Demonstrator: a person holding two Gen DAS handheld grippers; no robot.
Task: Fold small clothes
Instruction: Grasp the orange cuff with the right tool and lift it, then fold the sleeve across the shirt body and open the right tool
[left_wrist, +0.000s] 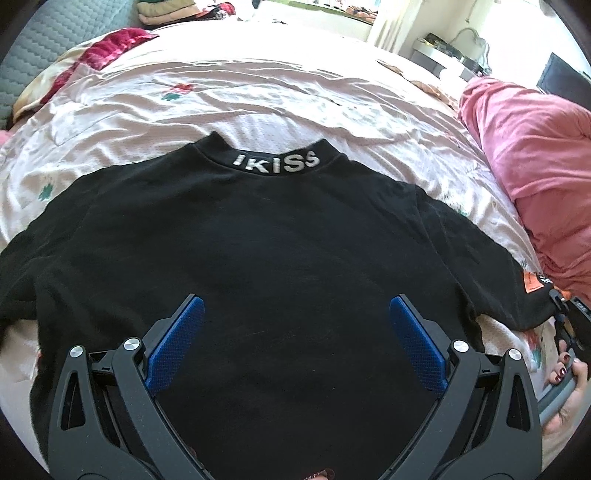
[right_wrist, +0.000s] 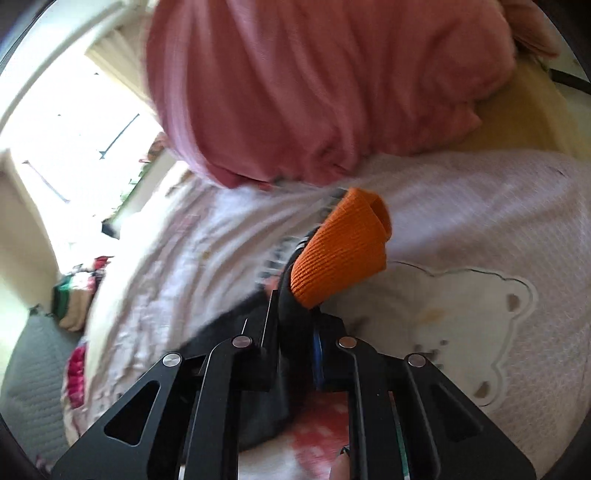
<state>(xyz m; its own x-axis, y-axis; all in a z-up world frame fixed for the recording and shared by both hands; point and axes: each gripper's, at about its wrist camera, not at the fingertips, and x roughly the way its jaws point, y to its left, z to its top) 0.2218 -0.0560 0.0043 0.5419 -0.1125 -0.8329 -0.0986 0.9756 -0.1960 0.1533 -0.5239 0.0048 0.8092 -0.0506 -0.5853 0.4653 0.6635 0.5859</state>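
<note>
The right gripper (right_wrist: 295, 295) has its jaws together, clamped on the end of the sleeve (right_wrist: 341, 247) of the black shirt (left_wrist: 258, 240). In the right wrist view a black fold runs down between the fingers and the orange ribbed cuff sticks out just past the tips, folded over on itself. That view is blurred, so how deep the bite goes is hard to tell. In the left wrist view the same gripper (left_wrist: 557, 299) shows at the far right, at the sleeve's tip beside an orange tag, with the person's hand (left_wrist: 565, 373) on its handle.

The left gripper (left_wrist: 295, 317) has its jaws wide apart, the 2 blue pads (left_wrist: 177, 343) hovering over the lower middle of the shirt, with nothing between them. I cannot tell if they touch the cloth.

The shirt lies spread on the bed (left_wrist: 258, 92), collar (left_wrist: 273, 162) with its pale lettering toward the far edge, hem toward the person at the near edge. Its 2 sleeves reach out to left and right, so the held sleeve's long axis runs crosswise to the body, out toward the bed's right edge where a pink cloth heap (left_wrist: 535, 166) sits.

The fold, in my judgement, turns on this: the body lies inward, to the left of the right gripper, so the sleeve should travel along its own axis toward the shirt's middle. The right hand already has it; the left is nearer the centre and could pin the body.
</note>
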